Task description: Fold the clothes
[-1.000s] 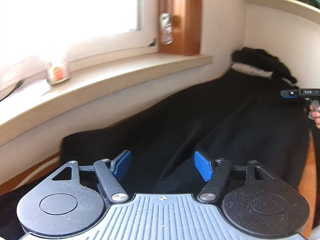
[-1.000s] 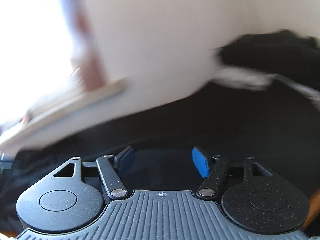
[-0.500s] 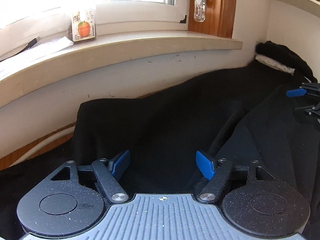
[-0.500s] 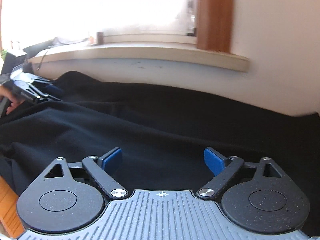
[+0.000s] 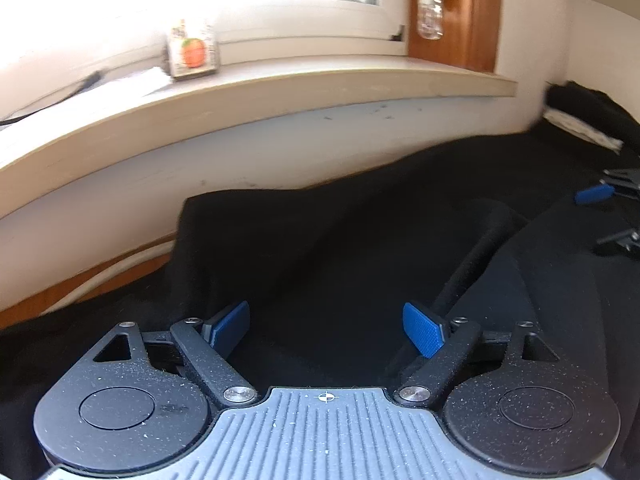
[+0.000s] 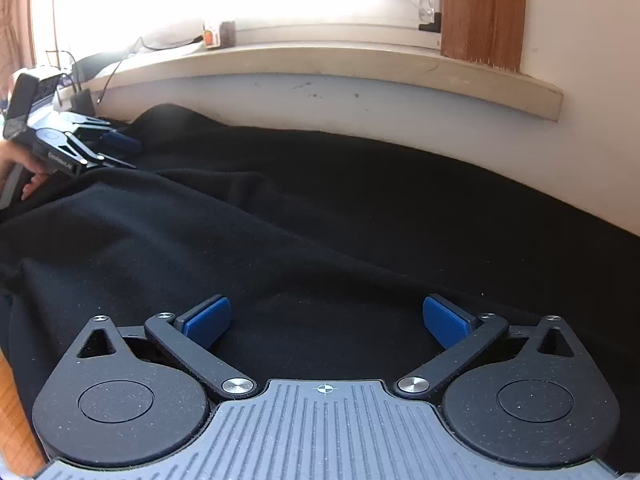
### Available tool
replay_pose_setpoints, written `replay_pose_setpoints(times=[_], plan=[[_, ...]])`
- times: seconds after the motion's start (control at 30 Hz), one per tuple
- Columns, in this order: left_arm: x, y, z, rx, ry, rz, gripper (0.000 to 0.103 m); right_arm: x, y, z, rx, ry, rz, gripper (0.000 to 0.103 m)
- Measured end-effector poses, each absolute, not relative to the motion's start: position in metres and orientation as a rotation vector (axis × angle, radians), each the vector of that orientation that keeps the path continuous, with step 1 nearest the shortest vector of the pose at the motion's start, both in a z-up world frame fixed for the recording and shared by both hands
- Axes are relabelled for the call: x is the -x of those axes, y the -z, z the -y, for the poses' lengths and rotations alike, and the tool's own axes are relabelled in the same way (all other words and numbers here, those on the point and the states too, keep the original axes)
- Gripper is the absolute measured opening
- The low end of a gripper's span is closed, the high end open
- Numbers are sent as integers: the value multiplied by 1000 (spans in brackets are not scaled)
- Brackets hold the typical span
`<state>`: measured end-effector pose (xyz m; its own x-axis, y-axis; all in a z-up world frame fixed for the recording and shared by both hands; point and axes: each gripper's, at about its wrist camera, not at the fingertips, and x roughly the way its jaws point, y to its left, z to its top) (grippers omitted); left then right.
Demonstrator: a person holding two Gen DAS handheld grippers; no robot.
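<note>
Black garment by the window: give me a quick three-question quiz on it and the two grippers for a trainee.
1. True or false: the left gripper is clamped on the black garment.
2. What lies between the right gripper's jaws?
A. bare wood
B. black fabric, ungripped
C. a sock
3. Which small item stands on the windowsill?

Key:
1. False; its jaws have just been opening and stand apart over the cloth.
2. B; those jaws have just been opening too.
3. A small card with an orange picture.
</note>
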<state>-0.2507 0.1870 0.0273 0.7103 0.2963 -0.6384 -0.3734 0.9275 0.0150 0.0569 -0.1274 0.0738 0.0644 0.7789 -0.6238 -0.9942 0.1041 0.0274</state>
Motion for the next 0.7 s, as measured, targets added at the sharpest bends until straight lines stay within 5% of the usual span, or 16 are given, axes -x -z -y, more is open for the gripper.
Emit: replay_pose_setpoints(times=[0.3, 0.5, 0.7], plan=[[358, -66, -175, 168, -507, -616, 90, -55, -72, 127, 472, -1406, -561, 103], [452, -78, -211, 212, -646, -593, 48, -54, -71, 128, 468, -1388, -560, 103], [505, -70, -258, 281, -786, -594, 52, -54, -72, 128, 465, -1381, -562, 103]])
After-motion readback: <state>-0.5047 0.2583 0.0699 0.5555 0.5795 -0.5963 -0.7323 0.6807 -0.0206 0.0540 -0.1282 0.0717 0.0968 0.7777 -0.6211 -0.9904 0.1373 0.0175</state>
